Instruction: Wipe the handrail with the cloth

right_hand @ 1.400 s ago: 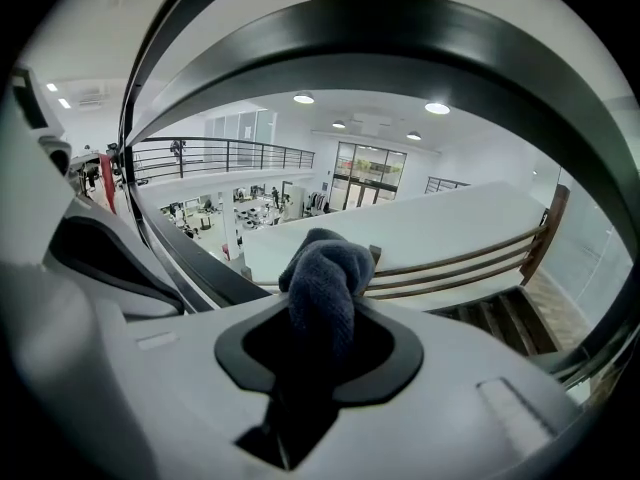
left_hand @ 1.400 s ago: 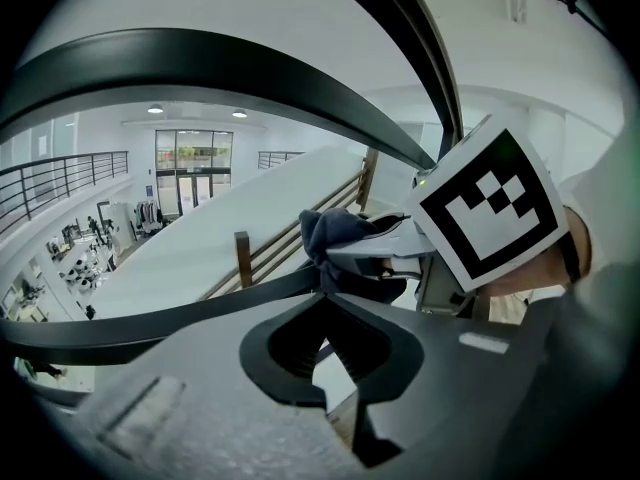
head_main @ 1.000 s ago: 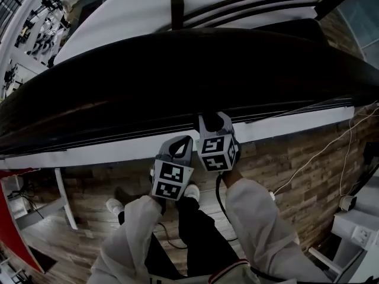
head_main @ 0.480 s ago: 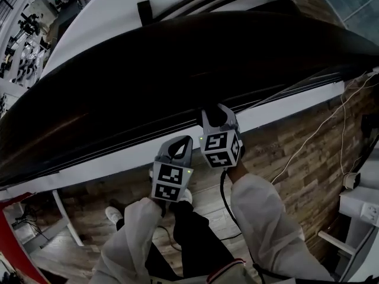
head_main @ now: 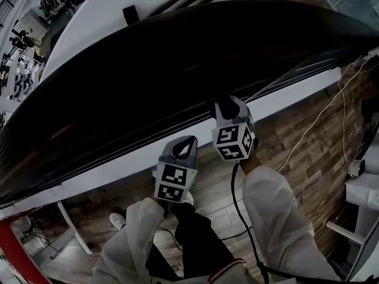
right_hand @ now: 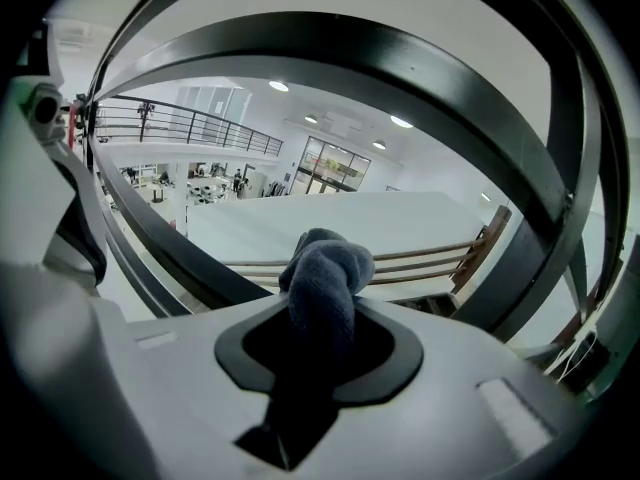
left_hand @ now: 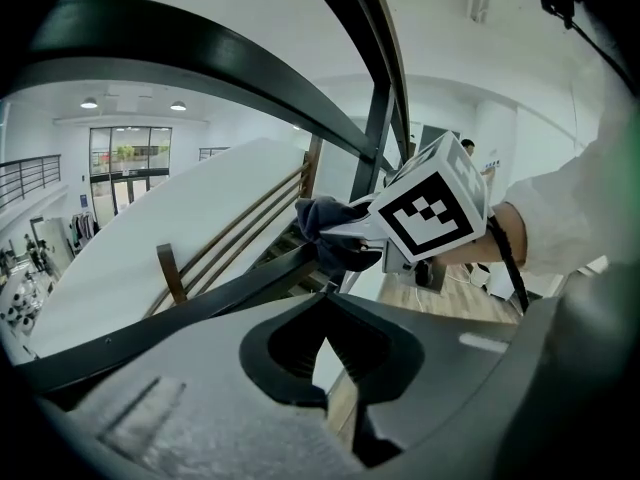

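At the dark handrail (head_main: 177,58), the right tool (right_hand: 322,328) grips the partly hidden cloth (right_hand: 326,263); left tool (left_hand: 325,353) closed.

The right gripper (head_main: 228,110), carrying the cloth (right_hand: 325,278), has slid rightward and slightly upward in the head view. It has moved along the lower edge of the dark handrail (head_main: 177,70), from near frame centre to well right of it. The gap between it and the left gripper (head_main: 180,149) has widened from almost touching to clearly apart. The view itself has swung too: the handrail now slants more steeply from lower left to upper right, and the short dark post (head_main: 128,15) near the top edge has drifted left.
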Available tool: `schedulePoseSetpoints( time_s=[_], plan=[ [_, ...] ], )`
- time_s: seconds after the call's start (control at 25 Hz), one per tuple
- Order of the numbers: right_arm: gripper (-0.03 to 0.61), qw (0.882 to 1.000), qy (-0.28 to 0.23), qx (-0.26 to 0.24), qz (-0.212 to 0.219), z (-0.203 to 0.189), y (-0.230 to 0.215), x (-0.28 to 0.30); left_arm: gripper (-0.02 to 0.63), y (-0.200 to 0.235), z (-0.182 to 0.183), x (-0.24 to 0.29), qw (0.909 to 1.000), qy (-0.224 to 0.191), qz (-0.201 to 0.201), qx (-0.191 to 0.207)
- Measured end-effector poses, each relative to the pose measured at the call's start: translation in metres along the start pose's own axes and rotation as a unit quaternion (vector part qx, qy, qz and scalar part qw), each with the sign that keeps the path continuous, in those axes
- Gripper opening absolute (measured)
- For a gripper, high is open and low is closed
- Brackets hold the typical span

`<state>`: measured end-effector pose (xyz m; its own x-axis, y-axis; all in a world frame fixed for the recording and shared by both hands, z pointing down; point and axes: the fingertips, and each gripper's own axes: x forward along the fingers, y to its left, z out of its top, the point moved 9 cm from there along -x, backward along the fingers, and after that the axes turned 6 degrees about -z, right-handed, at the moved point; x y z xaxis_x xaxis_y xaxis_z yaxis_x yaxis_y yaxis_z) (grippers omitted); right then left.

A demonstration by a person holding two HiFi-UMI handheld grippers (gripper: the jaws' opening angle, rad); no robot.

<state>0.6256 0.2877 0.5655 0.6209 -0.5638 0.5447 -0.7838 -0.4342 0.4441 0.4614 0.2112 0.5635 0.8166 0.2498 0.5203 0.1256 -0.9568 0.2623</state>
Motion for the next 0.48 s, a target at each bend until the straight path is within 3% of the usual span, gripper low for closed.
schedulePoseSetpoints(
  time_s=[0.48],
  plan=[
    [0.092,0.999,0.016,0.004,-0.049,-0.03,-0.056,0.009,0.003,-0.017,0.005,0.017,0.9994,0.014,-0.028,0.011]
  ],
)
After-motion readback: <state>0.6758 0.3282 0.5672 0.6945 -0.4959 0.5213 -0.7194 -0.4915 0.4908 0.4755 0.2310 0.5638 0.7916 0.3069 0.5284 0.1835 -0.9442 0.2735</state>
